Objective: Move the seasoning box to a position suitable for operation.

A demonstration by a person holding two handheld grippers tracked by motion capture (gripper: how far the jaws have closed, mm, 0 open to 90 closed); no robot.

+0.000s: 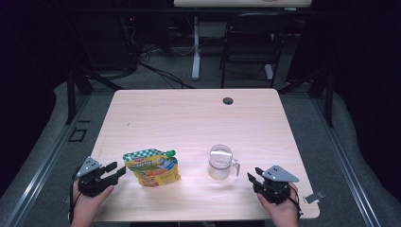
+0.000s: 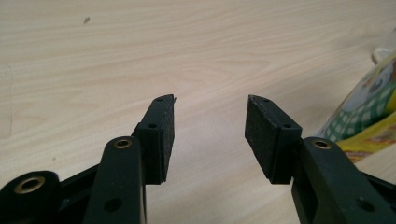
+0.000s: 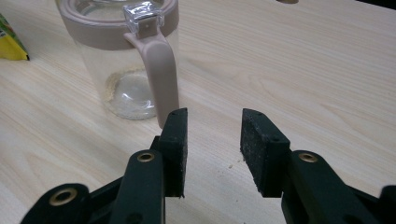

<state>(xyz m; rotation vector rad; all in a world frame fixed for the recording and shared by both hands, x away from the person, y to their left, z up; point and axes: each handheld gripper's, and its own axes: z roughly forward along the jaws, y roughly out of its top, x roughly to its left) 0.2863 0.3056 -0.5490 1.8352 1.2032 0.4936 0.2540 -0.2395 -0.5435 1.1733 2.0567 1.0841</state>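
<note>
A yellow and green snack pouch point(image 1: 152, 167) with a green cap lies flat on the table's front left; its edge appears at the right of the left gripper view as the pouch point(image 2: 369, 112). A clear jar point(image 1: 220, 162) with a pinkish-beige rim and handle stands upright right of it; the jar point(image 3: 122, 60) looms close in the right gripper view, handle toward the jaws. My left gripper point(image 1: 118, 171) rests open just left of the pouch, nothing between its jaws. My right gripper point(image 1: 252, 178) is open just right of the jar's handle, holding nothing.
The light wooden table point(image 1: 189, 118) has a cable hole point(image 1: 228, 100) near its far edge. A black chair point(image 1: 250, 42) and a desk leg stand beyond the table. A small clip point(image 1: 314, 196) sits at the front right corner.
</note>
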